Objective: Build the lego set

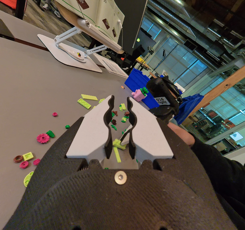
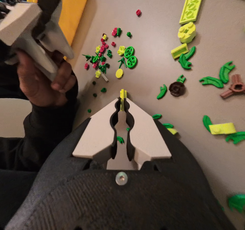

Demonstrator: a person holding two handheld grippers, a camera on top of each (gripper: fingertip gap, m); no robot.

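My right gripper (image 2: 123, 99) is shut on a thin lime-green lego piece (image 2: 123, 95), held edge-on a little above the grey table (image 2: 152, 71). In the left wrist view the same lime piece (image 1: 117, 146) and a right fingertip (image 1: 125, 136) show through the gap between my left fingers. My left gripper (image 1: 120, 99) is open and empty, raised above the table; a hand holds it at the upper left of the right wrist view (image 2: 43, 41). Loose green, lime, magenta and brown pieces lie scattered on the table.
A pink lego build with green leaves (image 1: 139, 95) stands beside a blue bin (image 1: 137, 80). An instruction booklet (image 1: 84, 2) rests on a white stand (image 1: 66, 54). A yellow slab (image 2: 74, 12) lies at the table's far side. A brown round piece (image 2: 177, 89) and a lime round brick (image 2: 186, 32) lie to the right. Across from one pair of fingers to the other is roughly 12 cm.
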